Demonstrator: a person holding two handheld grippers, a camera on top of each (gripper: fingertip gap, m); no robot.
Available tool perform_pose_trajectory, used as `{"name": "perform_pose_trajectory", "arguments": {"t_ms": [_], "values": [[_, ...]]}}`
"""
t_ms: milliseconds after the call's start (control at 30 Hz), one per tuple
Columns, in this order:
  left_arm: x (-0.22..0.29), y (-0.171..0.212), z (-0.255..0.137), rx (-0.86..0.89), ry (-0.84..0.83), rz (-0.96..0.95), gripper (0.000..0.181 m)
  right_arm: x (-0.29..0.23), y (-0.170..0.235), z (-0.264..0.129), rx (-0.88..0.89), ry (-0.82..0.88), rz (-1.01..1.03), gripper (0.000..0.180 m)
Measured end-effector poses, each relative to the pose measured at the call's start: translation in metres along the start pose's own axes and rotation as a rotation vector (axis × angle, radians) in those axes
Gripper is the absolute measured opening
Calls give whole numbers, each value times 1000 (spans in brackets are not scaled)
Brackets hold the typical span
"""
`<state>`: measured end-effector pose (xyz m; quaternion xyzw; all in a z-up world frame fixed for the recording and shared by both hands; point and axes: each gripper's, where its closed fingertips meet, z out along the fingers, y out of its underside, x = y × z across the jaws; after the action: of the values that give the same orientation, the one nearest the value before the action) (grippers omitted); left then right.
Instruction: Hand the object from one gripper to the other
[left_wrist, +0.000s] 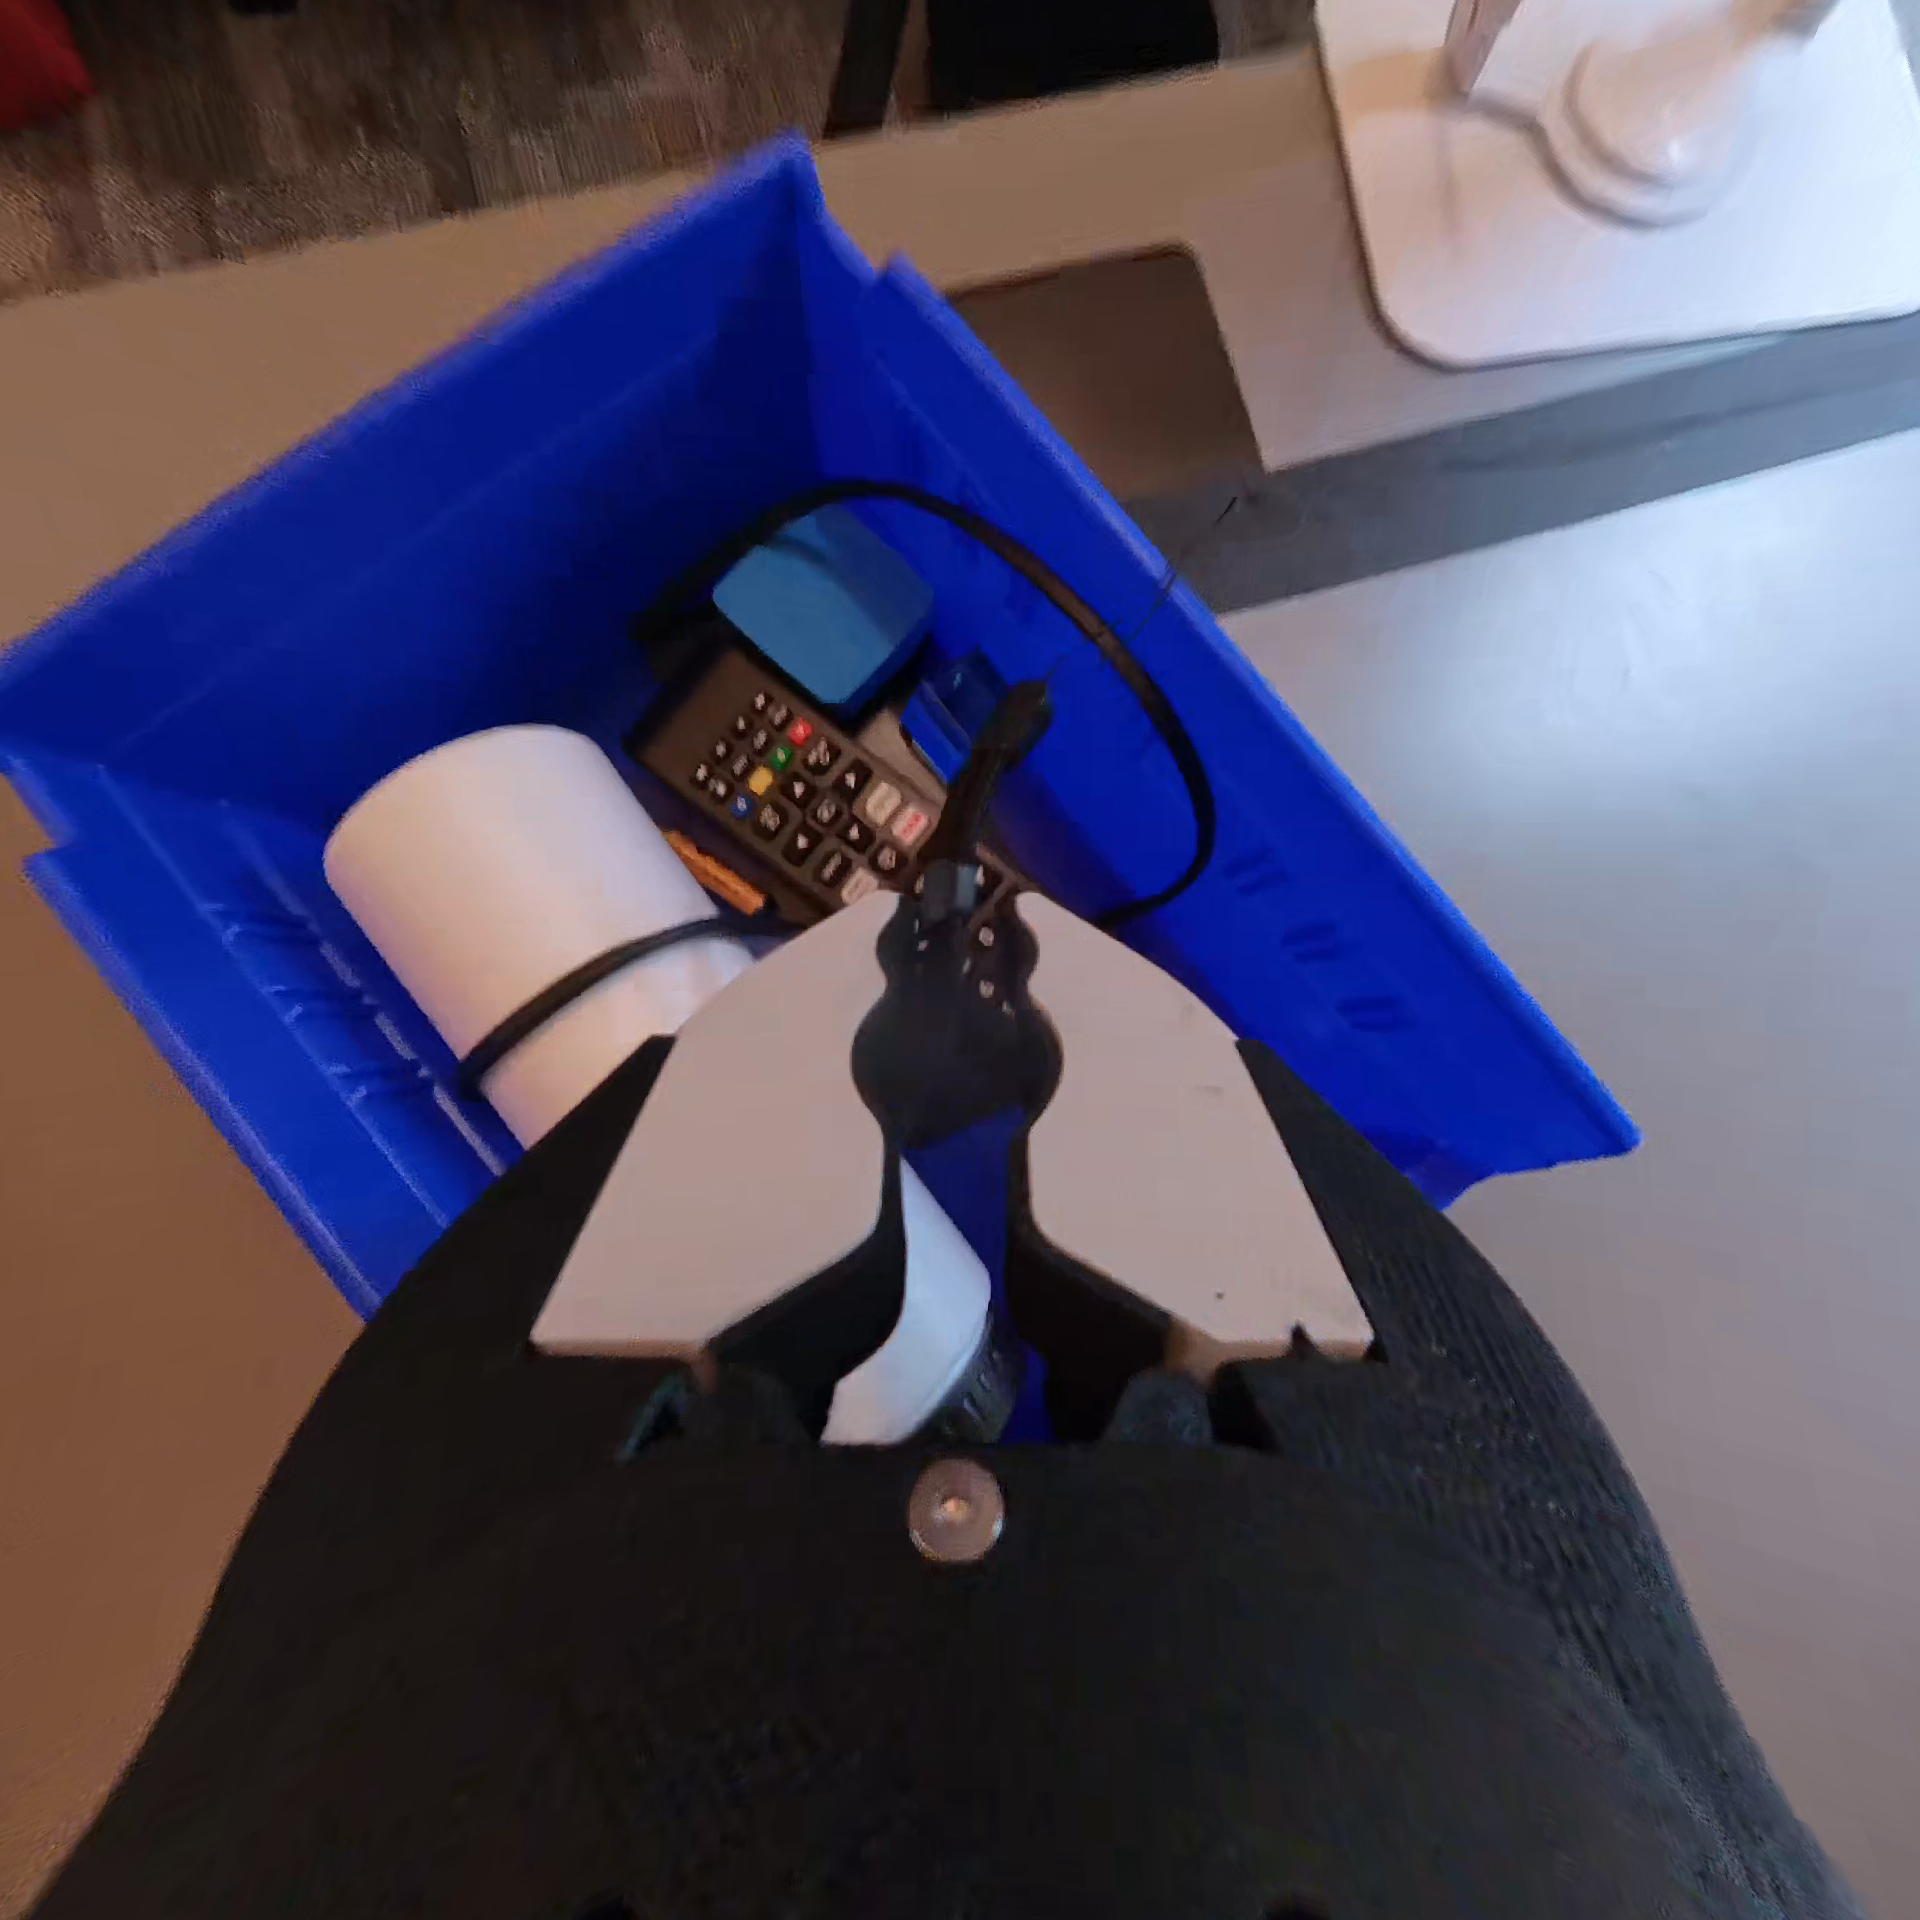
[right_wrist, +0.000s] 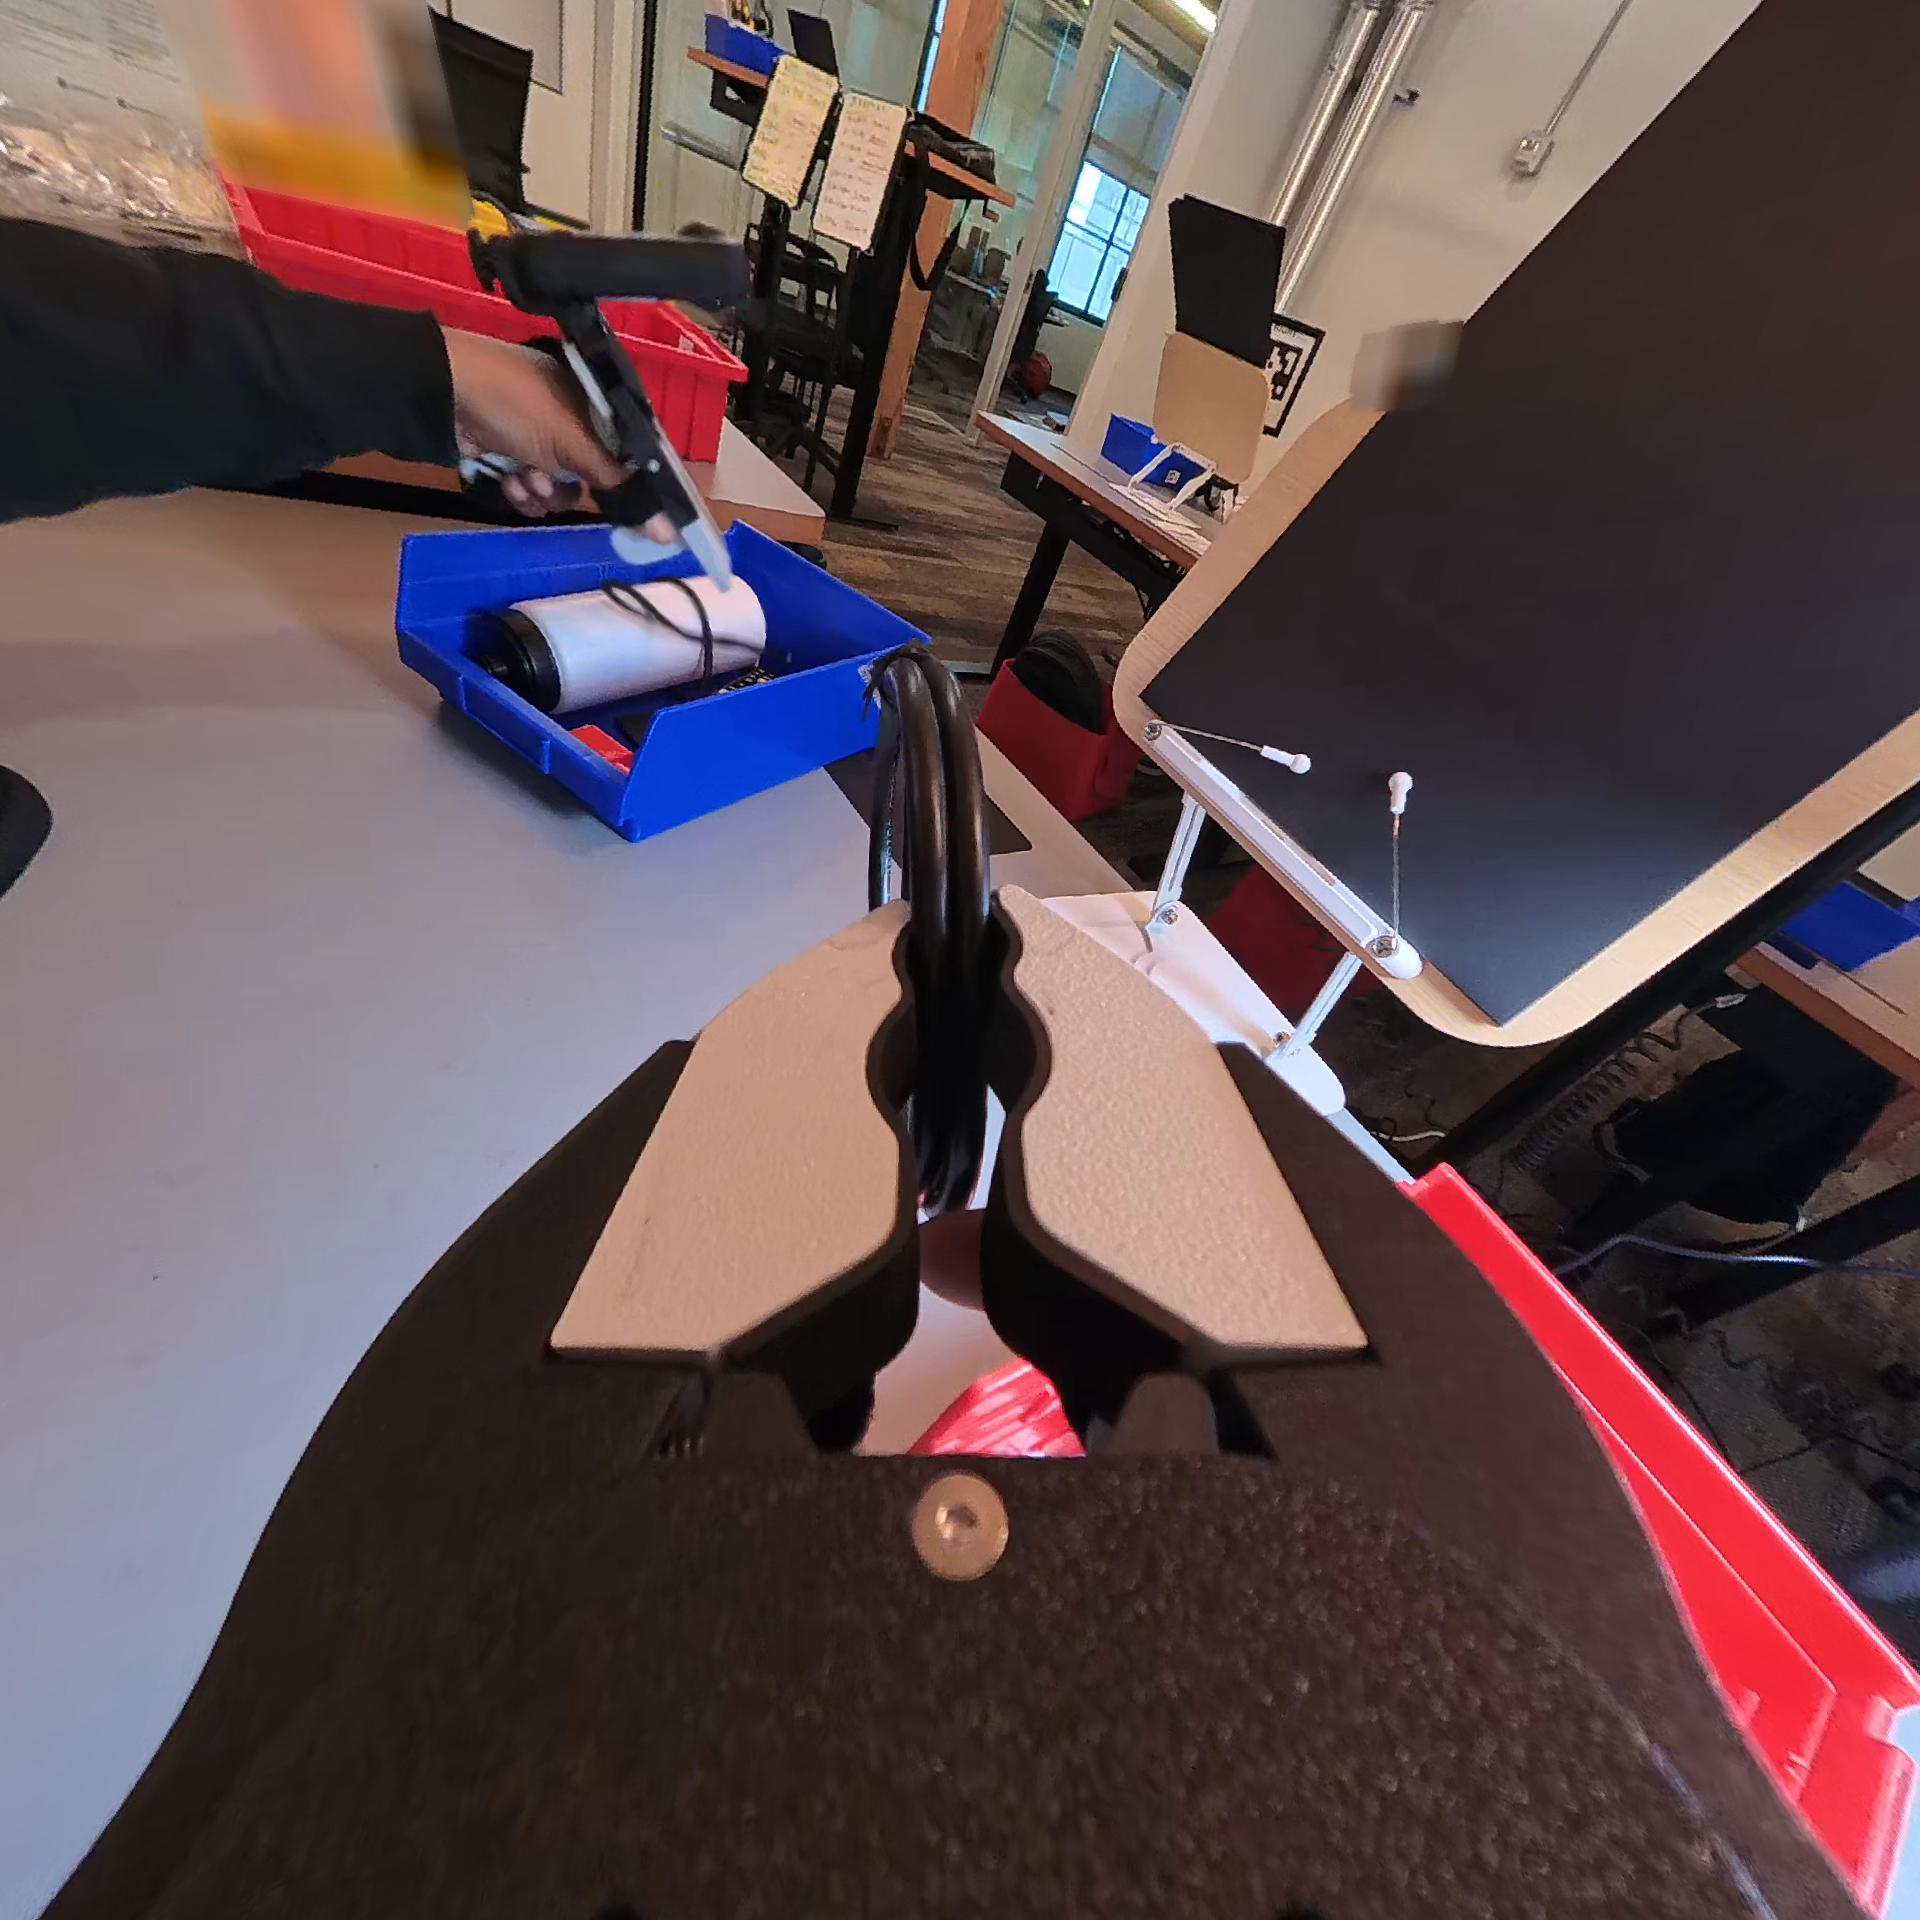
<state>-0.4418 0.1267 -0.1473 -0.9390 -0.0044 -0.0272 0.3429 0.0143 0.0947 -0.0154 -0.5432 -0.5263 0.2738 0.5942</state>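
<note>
My left gripper (left_wrist: 951, 914) hangs over the blue bin (left_wrist: 416, 499) and is shut on the plug end of a thin black cable (left_wrist: 1143, 686). That cable loops inside the bin and over a white bottle (left_wrist: 499, 862). My right gripper (right_wrist: 951, 914) is shut on a coiled black cable bundle (right_wrist: 935, 810) and holds it upright above the grey table (right_wrist: 312, 987). In the right wrist view the left gripper (right_wrist: 675, 530), held by a hand, sits far left over the same bin (right_wrist: 748, 727), well apart from my right gripper.
The bin also holds a black keypad device (left_wrist: 800, 790) and a blue block (left_wrist: 821, 613). A tilted black board (right_wrist: 1558, 623) on a white stand (left_wrist: 1610, 208) is at the right. Red bins stand behind (right_wrist: 416, 260) and at the lower right (right_wrist: 1714, 1507).
</note>
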Motion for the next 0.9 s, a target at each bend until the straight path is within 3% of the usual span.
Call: {"name": "perform_pose_trajectory", "arguments": {"t_ms": [33, 133, 233, 500, 700, 800, 900], "values": [[6, -11, -6, 69, 13, 12, 21, -1, 0, 0, 1, -5, 1, 8], [53, -43, -35, 276, 144, 103, 24, -4, 0, 4, 6, -20, 7, 8], [131, -53, -70, 427, 340, 255, 25, -11, 6, 13, -21, -45, 2, 8], [317, 9, -113, 541, 641, 769, 31, -45, 24, 41, -115, -136, -60, 8], [357, 27, -86, 504, 529, 1006, 34, -77, 46, 55, -225, -247, -138, 8], [358, 40, -64, 441, 424, 1140, 12, -88, 57, 59, -289, -277, -175, 8], [358, 43, -62, 458, 448, 1119, 12, -87, 58, 59, -274, -286, -171, 8]]}}
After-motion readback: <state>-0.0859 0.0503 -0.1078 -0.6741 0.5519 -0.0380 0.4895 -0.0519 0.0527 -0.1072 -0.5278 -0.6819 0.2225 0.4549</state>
